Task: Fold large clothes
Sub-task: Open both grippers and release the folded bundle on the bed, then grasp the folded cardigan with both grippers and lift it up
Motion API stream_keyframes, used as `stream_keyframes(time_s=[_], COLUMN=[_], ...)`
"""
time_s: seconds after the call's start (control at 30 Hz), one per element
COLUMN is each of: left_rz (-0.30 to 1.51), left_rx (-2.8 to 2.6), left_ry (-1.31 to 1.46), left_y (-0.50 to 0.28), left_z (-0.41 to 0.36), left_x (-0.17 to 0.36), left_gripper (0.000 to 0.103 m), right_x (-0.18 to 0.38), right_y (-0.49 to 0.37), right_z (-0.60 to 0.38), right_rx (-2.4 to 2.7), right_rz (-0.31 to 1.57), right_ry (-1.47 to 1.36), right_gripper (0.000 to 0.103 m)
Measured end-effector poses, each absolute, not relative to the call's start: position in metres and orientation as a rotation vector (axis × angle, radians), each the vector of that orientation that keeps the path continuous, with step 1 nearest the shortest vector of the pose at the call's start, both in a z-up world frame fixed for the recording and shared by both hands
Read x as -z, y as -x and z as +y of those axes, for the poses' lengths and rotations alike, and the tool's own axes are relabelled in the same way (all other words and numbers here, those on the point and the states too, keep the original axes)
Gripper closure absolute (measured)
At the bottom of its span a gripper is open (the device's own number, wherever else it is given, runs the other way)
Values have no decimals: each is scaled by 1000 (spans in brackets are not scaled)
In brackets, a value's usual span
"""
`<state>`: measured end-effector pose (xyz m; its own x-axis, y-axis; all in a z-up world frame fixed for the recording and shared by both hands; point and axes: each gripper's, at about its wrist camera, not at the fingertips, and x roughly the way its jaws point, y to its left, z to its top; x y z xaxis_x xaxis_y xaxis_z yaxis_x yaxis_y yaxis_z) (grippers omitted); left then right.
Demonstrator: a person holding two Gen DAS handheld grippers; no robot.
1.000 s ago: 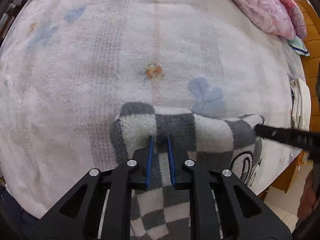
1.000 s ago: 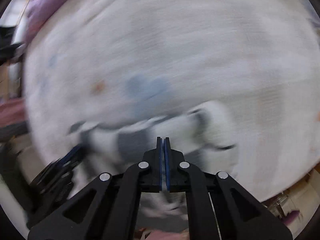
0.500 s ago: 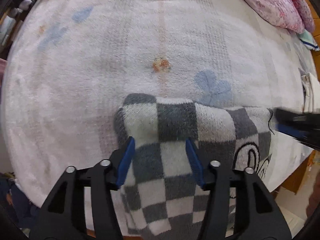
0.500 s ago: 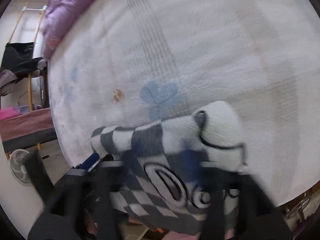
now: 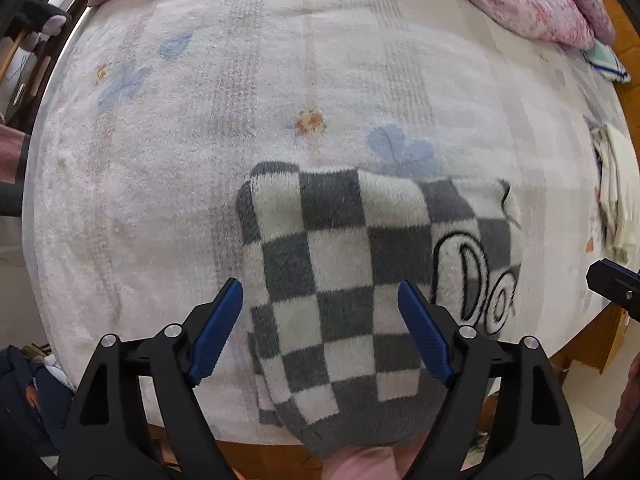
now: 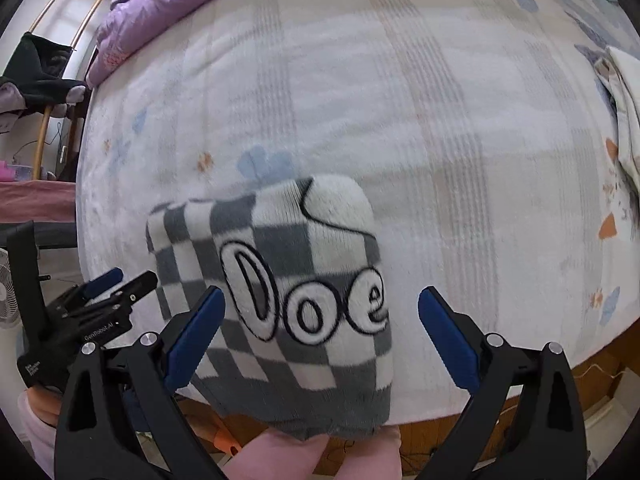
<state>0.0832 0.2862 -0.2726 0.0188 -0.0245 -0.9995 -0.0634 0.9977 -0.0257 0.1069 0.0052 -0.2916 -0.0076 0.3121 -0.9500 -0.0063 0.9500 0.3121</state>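
Observation:
A grey-and-white checked fleece garment (image 5: 344, 280) with black outlined letters lies folded at the near edge of the bed, its lower end hanging over the edge. It also shows in the right wrist view (image 6: 288, 292). My left gripper (image 5: 320, 328) is open above the garment's left half, holding nothing. My right gripper (image 6: 320, 328) is open above the lettered right half, holding nothing. The left gripper shows at the lower left of the right wrist view (image 6: 100, 300).
The bed is covered by a white fleece blanket (image 5: 200, 140) with blue and orange flowers. Pink and purple quilts (image 5: 532, 0) lie at the far side. Folded pale clothes (image 5: 616, 184) sit at the right edge. A wooden bed frame (image 6: 460, 432) runs below.
Both grippers were shut on the garment's far edge. They have let go, opened wide and pulled back toward the near bed edge. The garment now lies flat, folded.

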Motion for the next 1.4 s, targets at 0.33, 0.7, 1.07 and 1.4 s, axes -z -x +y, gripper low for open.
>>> stream_keyframes(time_s=[0.33,0.7,1.07,1.4], left_rz=[1618,1746,1842,1804], left_rx=[68,204,380,230], left_ry=[281,630,810,818], left_y=[-42,-2,-20,-16], left_z=[320,370,359,340], left_x=[303,413,460,438], left_gripper=[13,8,3,19], right_x=[311,406,448,466], right_y=[-68,-74,-94,-69], right_z=[3,6,-4,-14], right_rx=[-354,-516,-718,-667], right_rz=[1455,1592,1706,1559], right_ry=[-275,-277,-396,-743], right_gripper=[8,6,6,6])
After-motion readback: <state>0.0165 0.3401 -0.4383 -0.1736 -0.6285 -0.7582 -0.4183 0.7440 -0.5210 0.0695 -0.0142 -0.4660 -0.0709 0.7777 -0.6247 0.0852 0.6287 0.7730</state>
